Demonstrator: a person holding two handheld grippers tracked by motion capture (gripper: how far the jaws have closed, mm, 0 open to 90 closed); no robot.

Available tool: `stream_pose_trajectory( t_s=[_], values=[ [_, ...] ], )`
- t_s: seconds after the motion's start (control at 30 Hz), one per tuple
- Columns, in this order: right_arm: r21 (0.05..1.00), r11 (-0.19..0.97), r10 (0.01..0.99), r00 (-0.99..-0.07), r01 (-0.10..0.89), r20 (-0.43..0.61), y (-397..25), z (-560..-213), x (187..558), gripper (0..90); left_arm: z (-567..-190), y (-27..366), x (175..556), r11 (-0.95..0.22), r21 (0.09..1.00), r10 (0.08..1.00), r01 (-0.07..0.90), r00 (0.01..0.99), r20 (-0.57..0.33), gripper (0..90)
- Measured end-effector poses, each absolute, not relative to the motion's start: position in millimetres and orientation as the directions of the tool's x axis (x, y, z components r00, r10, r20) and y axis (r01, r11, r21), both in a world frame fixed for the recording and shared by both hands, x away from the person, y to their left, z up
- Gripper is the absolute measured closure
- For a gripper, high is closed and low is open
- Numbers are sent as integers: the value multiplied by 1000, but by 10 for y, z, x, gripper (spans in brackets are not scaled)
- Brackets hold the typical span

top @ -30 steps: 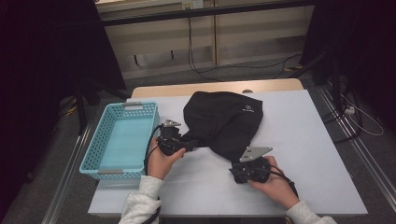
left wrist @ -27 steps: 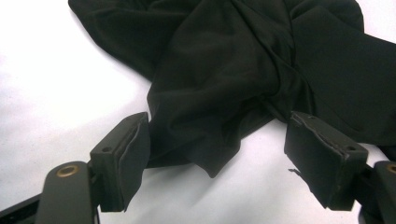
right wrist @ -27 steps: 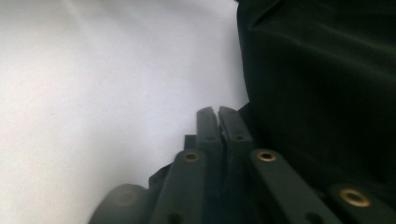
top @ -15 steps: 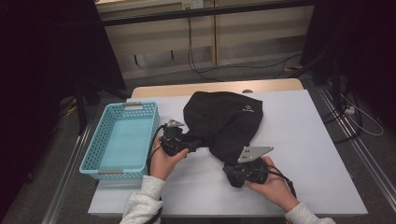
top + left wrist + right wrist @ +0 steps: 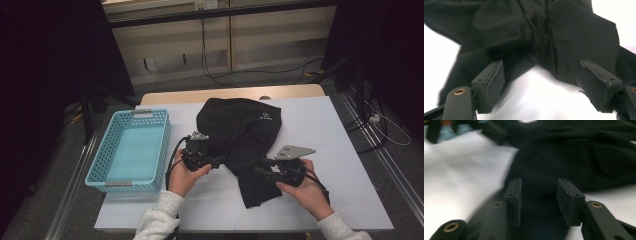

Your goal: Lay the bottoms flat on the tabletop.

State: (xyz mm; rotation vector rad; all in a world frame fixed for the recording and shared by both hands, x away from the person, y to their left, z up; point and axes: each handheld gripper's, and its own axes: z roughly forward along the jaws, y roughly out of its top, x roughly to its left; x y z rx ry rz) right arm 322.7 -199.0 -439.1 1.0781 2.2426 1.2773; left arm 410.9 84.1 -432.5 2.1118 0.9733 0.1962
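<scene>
A white tabletop (image 5: 345,150) stands in a dim room. It has a pale wood edge (image 5: 225,94) at the far side. Behind it is a light wall with panels (image 5: 260,40), and black cables (image 5: 220,75) lie on the grey floor (image 5: 65,200) there. Both sides of the room are very dark. More cables (image 5: 385,130) lie on the floor at the right.

A black cloth (image 5: 240,130) lies in a heap in the middle of the tabletop. A small white mark (image 5: 265,117) is on its far part. One long piece of the cloth reaches down toward the near edge of the tabletop.

A blue basket (image 5: 131,150) with little holes sits on the left part of the tabletop, near the cloth but not touching it.

The person holds the left gripper (image 5: 220,161) at the left edge of the cloth. In the left gripper view its jaws are wide open, with the cloth (image 5: 549,37) just past them and bare white tabletop (image 5: 534,97) between them.

The right gripper (image 5: 260,171) is over the long piece of cloth. In the right gripper view its jaws are open too, and the cloth (image 5: 574,152) lies under and between them. A grey plate (image 5: 295,151) sits on top of this gripper. The white tabletop (image 5: 461,170) shows at the left of that view.
</scene>
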Motion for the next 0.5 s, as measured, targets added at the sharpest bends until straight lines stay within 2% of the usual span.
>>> stream_pose_trajectory(
  t_s=[0.13,0.33,0.47,0.5],
  values=[
    [832,275,800,-594,482,80,-2154,-4471,3286,569,-4376,772,4096,-419,702,688,576,706,-169,239],
    [790,307,821,-568,530,62,-2150,-4609,3329,598,-4483,673,4112,-414,699,699,583,696,-166,277],
    [796,307,819,-571,522,59,-2155,-4613,3323,591,-4553,611,4151,-394,709,705,585,687,-176,357],
    [802,301,821,-569,516,57,-2180,-4597,3322,575,-4586,583,4164,-405,692,701,598,689,-185,462]
  ],
)
